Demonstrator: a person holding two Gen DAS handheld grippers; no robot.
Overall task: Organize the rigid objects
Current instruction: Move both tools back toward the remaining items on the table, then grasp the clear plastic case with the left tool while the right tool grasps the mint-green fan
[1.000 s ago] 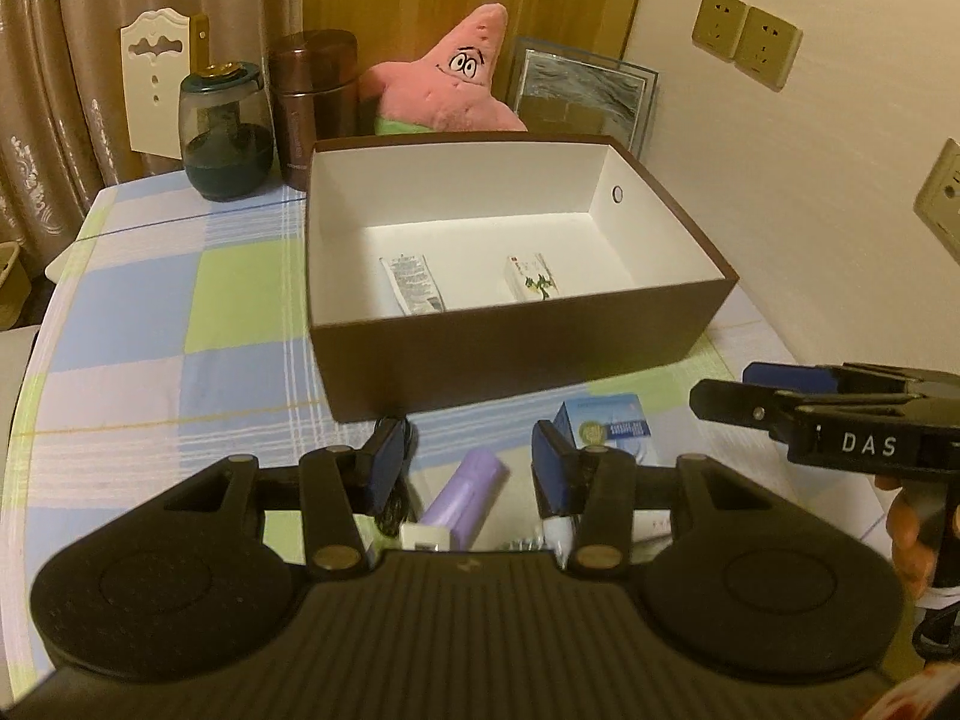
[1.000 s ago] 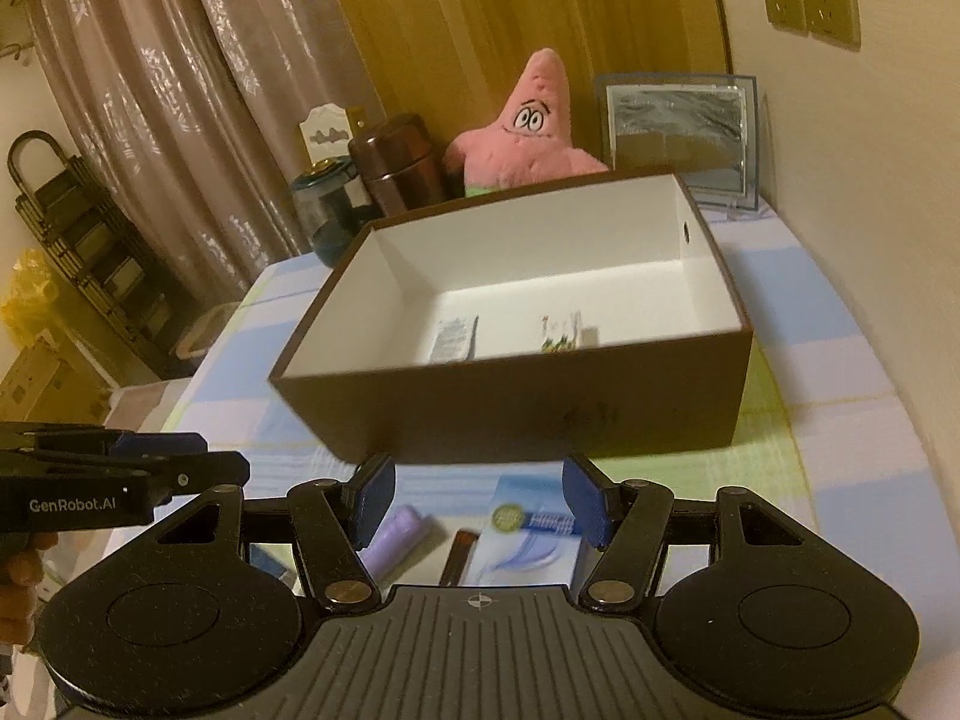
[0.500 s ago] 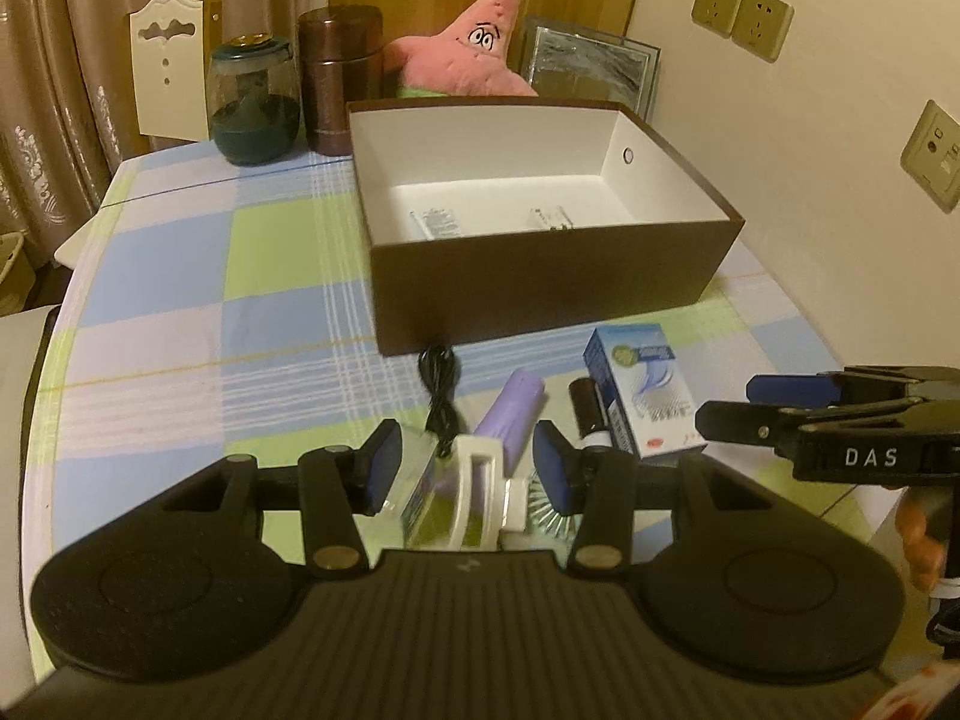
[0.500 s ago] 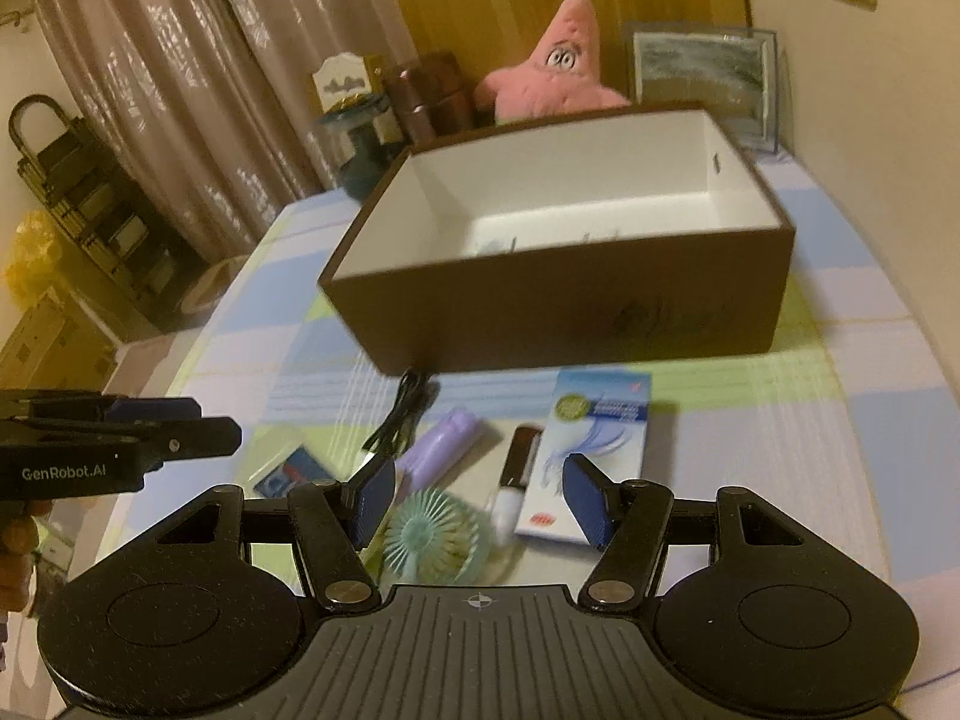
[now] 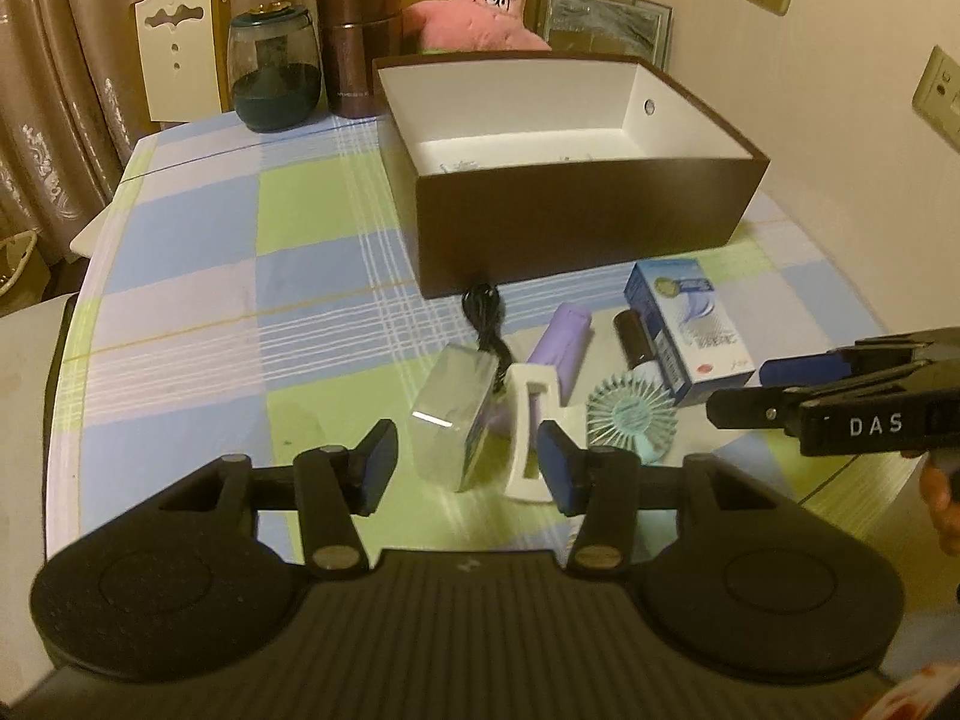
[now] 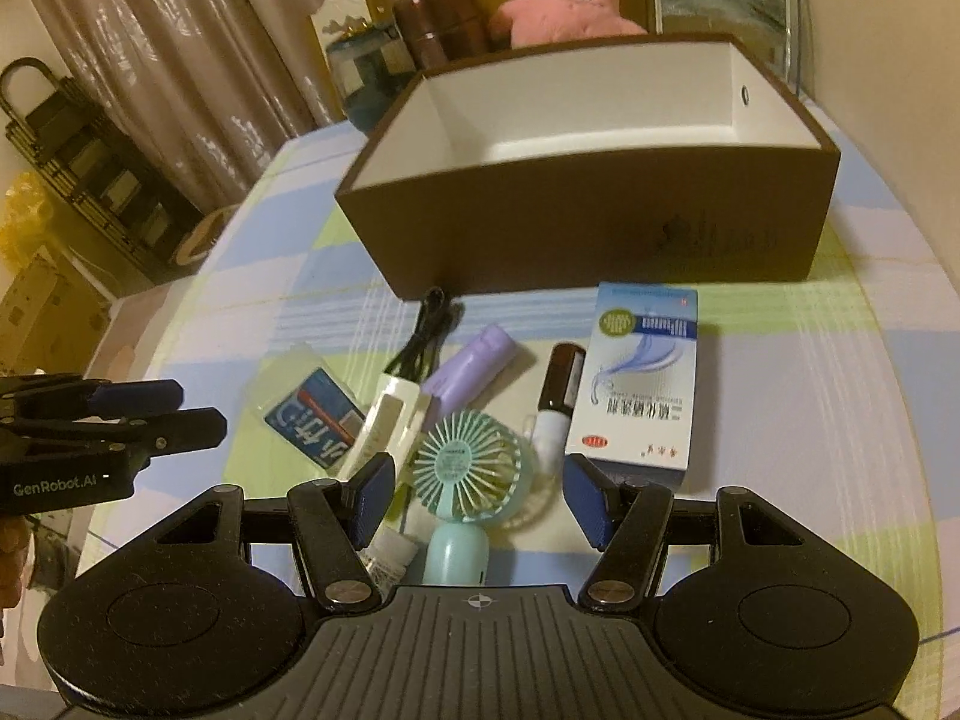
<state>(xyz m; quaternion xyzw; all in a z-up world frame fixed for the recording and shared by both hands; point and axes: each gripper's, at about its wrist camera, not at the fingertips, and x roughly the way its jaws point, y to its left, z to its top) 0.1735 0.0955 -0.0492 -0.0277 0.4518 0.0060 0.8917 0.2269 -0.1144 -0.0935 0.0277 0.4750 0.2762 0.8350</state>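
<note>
In front of the brown box (image 5: 576, 222), on the checked table (image 5: 180, 276), both hand-held grippers are coming down and back from the box toward the loose things, which are now filling the lower part of both views. The left hand-held gripper (image 5: 467, 461) has just been opening its jaws wider; they are standing apart around the clear plastic case (image 5: 453, 420) and the white holder (image 5: 528, 438), without pressing on them. The right hand-held gripper (image 6: 477, 495) is keeping a middle opening and is holding nothing, with the mint fan (image 6: 465, 474) between its pads. The blue-white carton (image 6: 639, 372), purple roll (image 6: 474, 366) and small brown bottle (image 6: 561, 396) are lying just beside. It seems the next picks are being prepared, probably the case and the fan.
</note>
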